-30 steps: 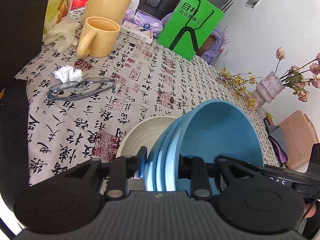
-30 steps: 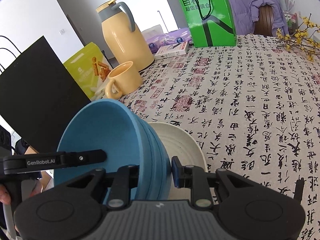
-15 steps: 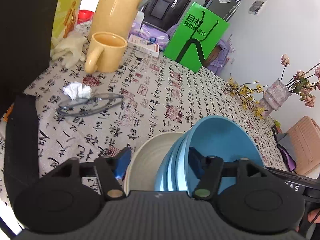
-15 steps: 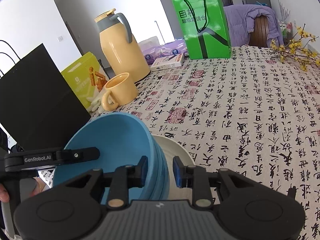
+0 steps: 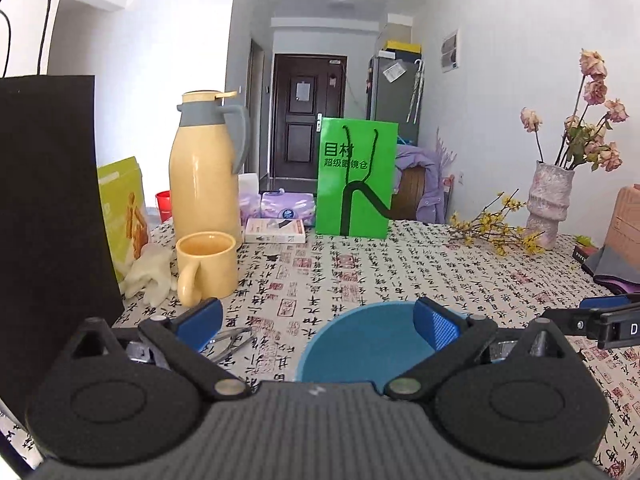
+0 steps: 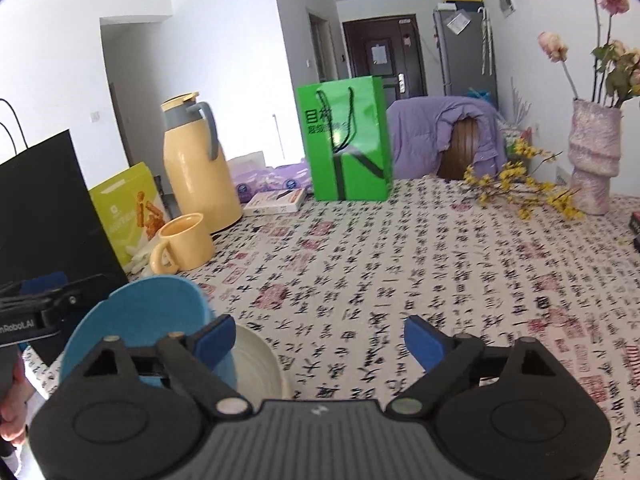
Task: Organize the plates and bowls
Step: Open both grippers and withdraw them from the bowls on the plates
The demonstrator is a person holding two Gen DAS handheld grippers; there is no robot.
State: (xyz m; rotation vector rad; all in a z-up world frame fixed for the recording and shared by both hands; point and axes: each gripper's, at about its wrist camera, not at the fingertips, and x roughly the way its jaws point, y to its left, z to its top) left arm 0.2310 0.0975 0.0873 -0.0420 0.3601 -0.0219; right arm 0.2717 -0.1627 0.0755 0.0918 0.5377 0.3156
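Nearby, mug (image 5: 206, 266), perhaps glasses (image 5: 230, 342).

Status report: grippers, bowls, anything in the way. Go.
Left gripper open, right gripper open, both empty. Blue bowls sit in the white bowl on the table. Glasses lie near the stack.

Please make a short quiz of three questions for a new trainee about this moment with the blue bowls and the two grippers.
1. True or false: the left gripper is clamped on the blue bowls.
2. Multiple choice: what do the blue bowls sit in? A) the white dish B) the yellow mug C) the green bag
3. Fill in: the yellow mug stands in front of the yellow ____.

Key
1. False: both fingers are spread wide, and the right gripper is open too.
2. A
3. Thermos jug
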